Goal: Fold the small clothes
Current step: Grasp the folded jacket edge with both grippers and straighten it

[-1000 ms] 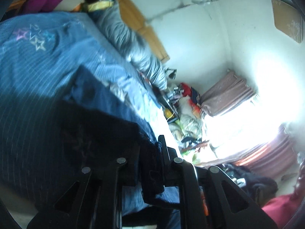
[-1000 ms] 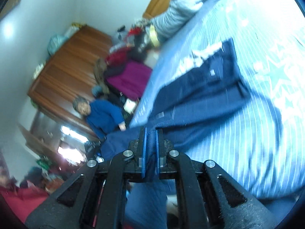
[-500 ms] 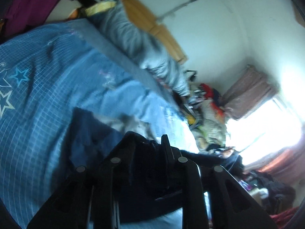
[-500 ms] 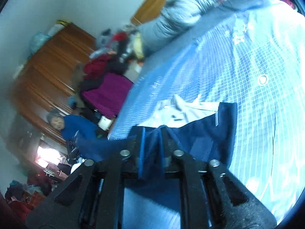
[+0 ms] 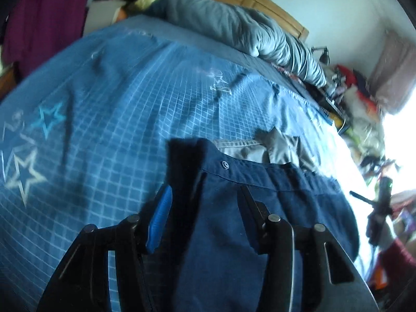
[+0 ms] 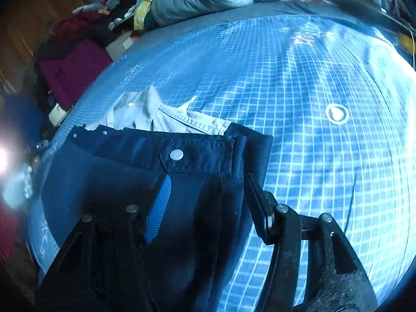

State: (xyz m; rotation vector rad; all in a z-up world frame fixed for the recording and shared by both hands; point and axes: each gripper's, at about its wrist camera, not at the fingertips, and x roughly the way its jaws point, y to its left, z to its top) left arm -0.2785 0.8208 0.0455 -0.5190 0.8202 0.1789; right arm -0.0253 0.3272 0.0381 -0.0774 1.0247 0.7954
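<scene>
Shorts (image 5: 260, 208) of navy cloth lay flat on the bed (image 5: 117, 104), waistband away from both tools, so that a fold could be set without the cloth slipping. The left hand-held gripper (image 5: 205, 208) stood wide open over the shorts' left edge, gripping nothing; its blue pad (image 5: 160, 221) sat just outside that edge, the other finger over the cloth, probably to free the layer just laid down. A grey garment (image 5: 273, 150) lay just beyond the waistband, partly under it, likely a piece already dealt with. The right hand-held gripper (image 6: 205, 202) was likewise spread wide and empty above the shorts' right side, a snap (image 6: 176, 154) straight ahead of its jaws and bare sheet to its right. Judging by the stacked layers, one fold looked made.
</scene>
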